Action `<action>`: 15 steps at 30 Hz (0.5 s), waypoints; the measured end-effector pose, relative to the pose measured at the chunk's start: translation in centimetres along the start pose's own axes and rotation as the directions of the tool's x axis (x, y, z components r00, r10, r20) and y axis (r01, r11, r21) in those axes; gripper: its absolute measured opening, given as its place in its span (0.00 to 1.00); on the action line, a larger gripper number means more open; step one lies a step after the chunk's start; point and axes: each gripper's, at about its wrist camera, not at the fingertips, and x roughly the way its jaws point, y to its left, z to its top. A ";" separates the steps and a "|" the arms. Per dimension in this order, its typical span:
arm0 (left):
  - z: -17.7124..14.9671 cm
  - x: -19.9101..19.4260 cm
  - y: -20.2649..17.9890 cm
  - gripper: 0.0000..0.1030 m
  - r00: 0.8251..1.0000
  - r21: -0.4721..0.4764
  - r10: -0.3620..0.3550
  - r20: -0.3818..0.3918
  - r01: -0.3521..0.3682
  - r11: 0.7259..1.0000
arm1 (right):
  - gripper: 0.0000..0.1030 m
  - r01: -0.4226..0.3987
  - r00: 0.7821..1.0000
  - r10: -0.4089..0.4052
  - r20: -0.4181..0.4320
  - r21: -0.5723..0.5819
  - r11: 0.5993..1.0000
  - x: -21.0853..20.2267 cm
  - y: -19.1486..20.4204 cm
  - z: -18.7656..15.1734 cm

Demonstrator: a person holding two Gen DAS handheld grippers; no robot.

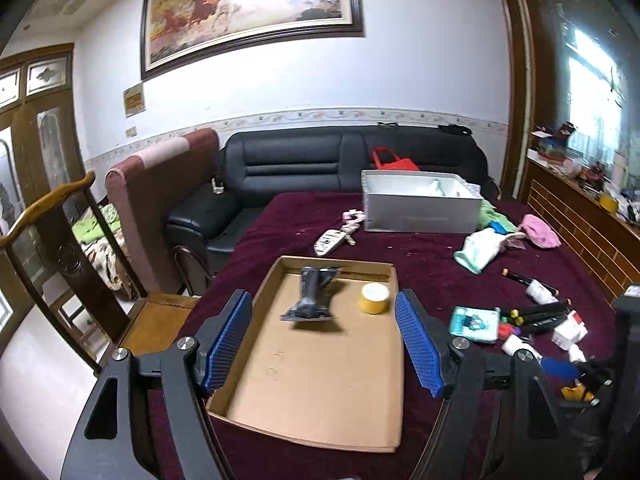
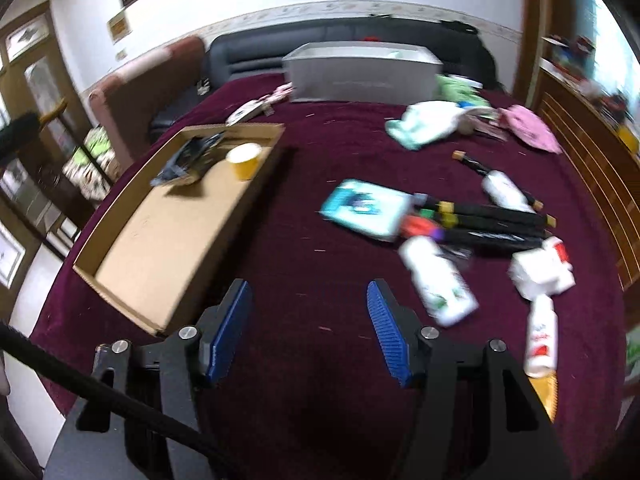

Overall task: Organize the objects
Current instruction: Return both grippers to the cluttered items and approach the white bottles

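A shallow cardboard tray (image 1: 320, 380) (image 2: 160, 248) lies on the maroon tablecloth. A dark foil packet (image 1: 314, 296) (image 2: 190, 158) appears blurred just above the tray floor. A yellow tape roll (image 1: 375, 298) (image 2: 245, 162) rests in the tray's far corner. My left gripper (image 1: 323, 344) is open and empty over the tray. My right gripper (image 2: 308, 330) is open and empty over bare cloth right of the tray. Black markers (image 2: 492, 224) (image 1: 536, 316), a teal card pack (image 2: 366, 208) (image 1: 474, 320) and white bottles (image 2: 438, 280) lie to the right.
A grey open box (image 1: 420, 208) (image 2: 360, 76) stands at the table's far side. Near it lie a remote (image 1: 330, 242), a white-green cloth (image 1: 480, 252) (image 2: 424, 122) and a pink cloth (image 1: 540, 232) (image 2: 528, 126). A black sofa (image 1: 300, 172) lies beyond; a wooden chair (image 1: 60, 240) at left.
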 end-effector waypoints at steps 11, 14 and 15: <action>-0.7 0.0 -7.8 0.67 0.996 0.098 -0.074 -0.045 0.078 0.992 | 0.64 0.067 0.995 -0.079 0.053 0.206 0.976 -4.1 -11.0 -2.4; -1.2 1.0 -9.5 0.67 0.990 0.113 -0.103 -0.096 0.114 0.987 | 0.64 0.082 0.994 -0.097 0.049 0.248 0.965 -4.5 -13.5 -3.3; -1.4 1.5 -9.9 0.67 0.986 0.112 -0.114 -0.120 0.128 0.985 | 0.64 0.085 0.994 -0.101 0.048 0.258 0.962 -4.6 -14.1 -3.6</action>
